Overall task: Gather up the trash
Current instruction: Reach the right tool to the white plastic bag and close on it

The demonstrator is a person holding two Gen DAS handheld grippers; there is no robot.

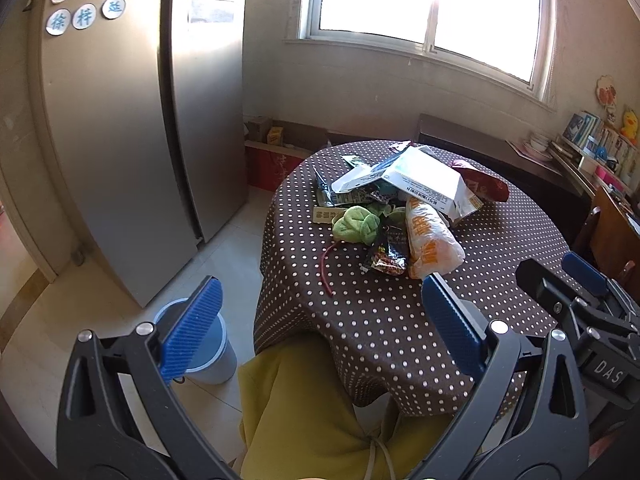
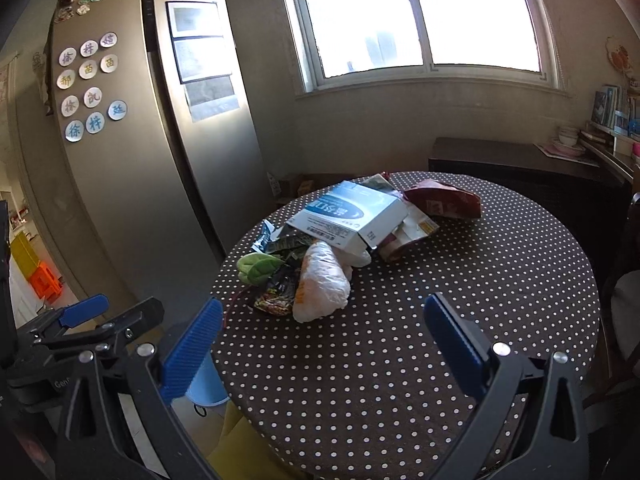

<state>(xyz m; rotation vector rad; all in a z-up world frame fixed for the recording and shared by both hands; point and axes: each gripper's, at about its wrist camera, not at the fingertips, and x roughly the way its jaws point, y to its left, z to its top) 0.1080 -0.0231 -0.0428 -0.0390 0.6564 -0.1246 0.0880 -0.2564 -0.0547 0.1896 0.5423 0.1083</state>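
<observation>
While both grippers hang short of the pile, we judge ourselves at the very start: nothing is picked yet. Our left gripper [image 1: 320,332] has its fingers spread wide and empty, low over the near edge of the table [image 1: 400,340], with a yellow-green cushion [image 1: 304,412] below it. Our right gripper [image 2: 324,356] is likewise wide apart and holds nothing, above bare tablecloth on the near side.

Our trash [image 2: 344,232] lies heaped toward the far left part of the table. Nearest us is a white plastic bag [image 2: 322,284] with orange print; touching its left side is a dark snack wrapper [image 2: 276,296]. Behind them a white and blue box [image 2: 352,212] lies open and tilted across more wrappers, and a red bag [image 2: 444,200] sits just beyond it. A green cloth [image 1: 356,226] rests at the left of the heap, and a thin red string [image 1: 326,268] trails from it toward us; whether the cloth counts as trash we cannot tell.

A blue bin [image 1: 208,348] stands on the floor just left of the table, partly hidden behind our left finger.

Next, we think, one gripper must reach forward to the closest piece, probably the plastic bag, and close on a bunched part of it. It is soft and will likely crumple, so a pinch from above should do. Then it goes left and down to the bin.
</observation>
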